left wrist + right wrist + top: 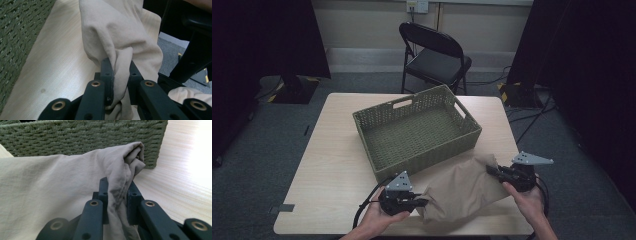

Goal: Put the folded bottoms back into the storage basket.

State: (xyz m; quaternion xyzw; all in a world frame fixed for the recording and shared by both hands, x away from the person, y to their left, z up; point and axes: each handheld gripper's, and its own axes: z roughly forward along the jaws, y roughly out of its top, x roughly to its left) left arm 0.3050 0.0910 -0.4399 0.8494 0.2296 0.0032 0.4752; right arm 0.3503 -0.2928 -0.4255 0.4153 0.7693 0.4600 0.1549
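Two grippers, left (424,202) and right (488,170), pinch one cloth (462,189), apparently beside one basket (416,131)

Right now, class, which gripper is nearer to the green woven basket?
Right. The right gripper holds the tan cloth close by the basket's near right corner. The left gripper grips the cloth's other end, farther off near the table's front edge.

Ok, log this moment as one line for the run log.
left gripper: shut on cloth | right gripper: shut on cloth | cloth: on table, in front of basket | basket: empty
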